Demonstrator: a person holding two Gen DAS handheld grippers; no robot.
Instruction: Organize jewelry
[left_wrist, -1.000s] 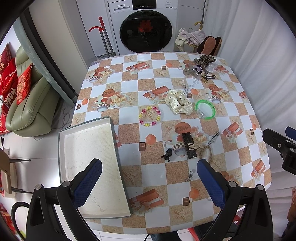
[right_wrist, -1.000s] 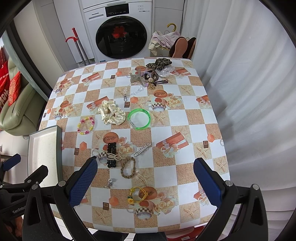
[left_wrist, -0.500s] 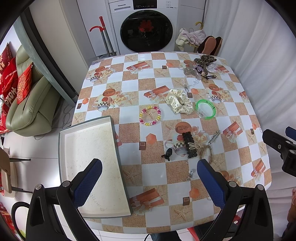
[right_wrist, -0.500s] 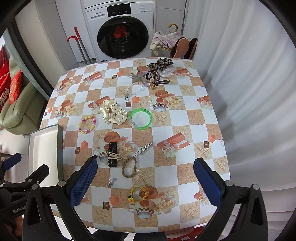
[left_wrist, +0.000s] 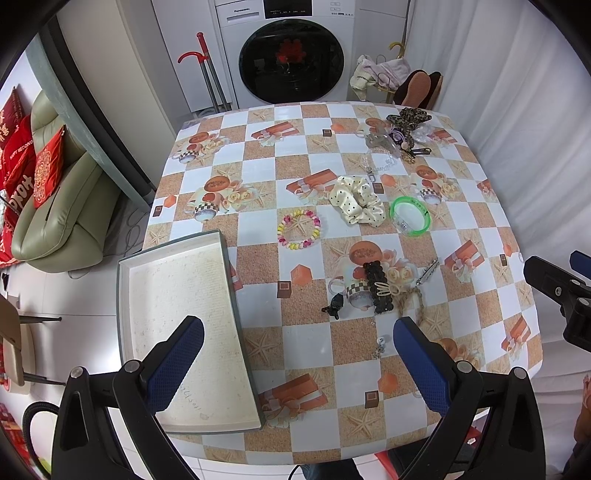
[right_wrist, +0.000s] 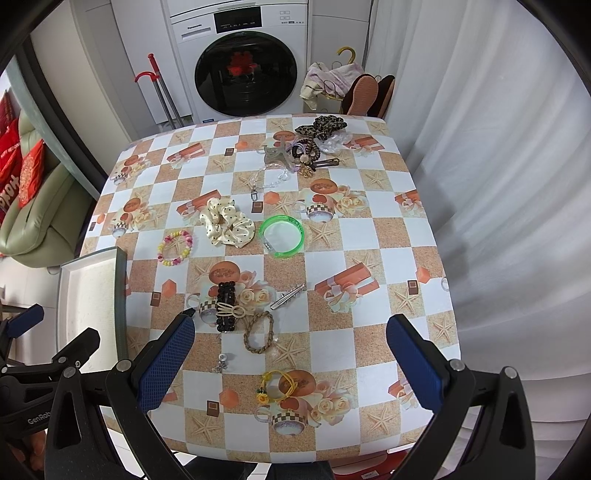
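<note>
Jewelry lies scattered on the checked tablecloth. A shallow grey tray (left_wrist: 127, 295) sits empty at the near left edge; it also shows in the right wrist view (right_wrist: 88, 258). A bead bracelet (left_wrist: 299, 229), a cream dotted scrunchie (left_wrist: 356, 201), a green bangle (left_wrist: 410, 216), a black bead bracelet with a cream clip (left_wrist: 378, 288) and a braided cord (right_wrist: 258, 330) lie mid-table. My left gripper (left_wrist: 297, 363) is open and empty above the near edge. My right gripper (right_wrist: 291, 363) is open and empty above a yellow charm (right_wrist: 277, 384).
A pile of hair clips and a leopard scrunchie (right_wrist: 321, 127) lies at the far right corner. A silver hair clip (right_wrist: 288, 297) and a small silver earring (right_wrist: 221, 362) lie near the front. A washing machine (left_wrist: 291, 55) stands behind the table, a curtain on the right, a sofa (left_wrist: 55, 206) on the left.
Both grippers have stayed open; the views have shifted only slightly. Nothing on the table has moved.
</note>
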